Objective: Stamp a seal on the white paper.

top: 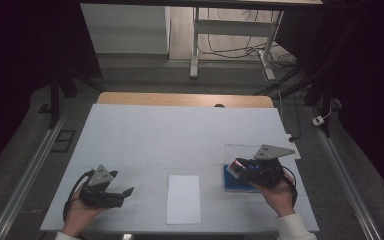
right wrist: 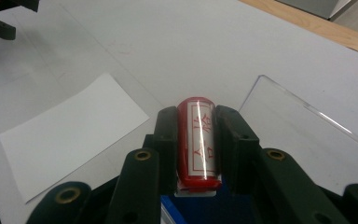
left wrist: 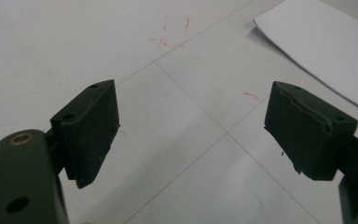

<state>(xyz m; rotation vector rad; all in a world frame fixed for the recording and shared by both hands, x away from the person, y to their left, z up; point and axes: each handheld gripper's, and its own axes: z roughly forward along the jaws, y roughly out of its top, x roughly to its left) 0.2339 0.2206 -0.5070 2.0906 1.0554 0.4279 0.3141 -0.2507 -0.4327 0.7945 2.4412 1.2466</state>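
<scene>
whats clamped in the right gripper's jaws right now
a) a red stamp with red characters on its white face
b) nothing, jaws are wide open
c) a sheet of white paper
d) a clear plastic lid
a: in the right gripper view the right gripper has both black jaws pressed against the sides of the red stamp, while the white paper lies flat on the table beside it.

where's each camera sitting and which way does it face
High view: fixed above the person's side, looking forward and down on the table; both hands show, with the left tool and the right tool.
Left gripper view: rides on the left tool, looking along its wide-apart jaws at the tabletop.
Right gripper view: rides on the right tool, its jaws shut on a red stamp, with a clear plate alongside.
Shared: the white paper sheet appears in all three.
</scene>
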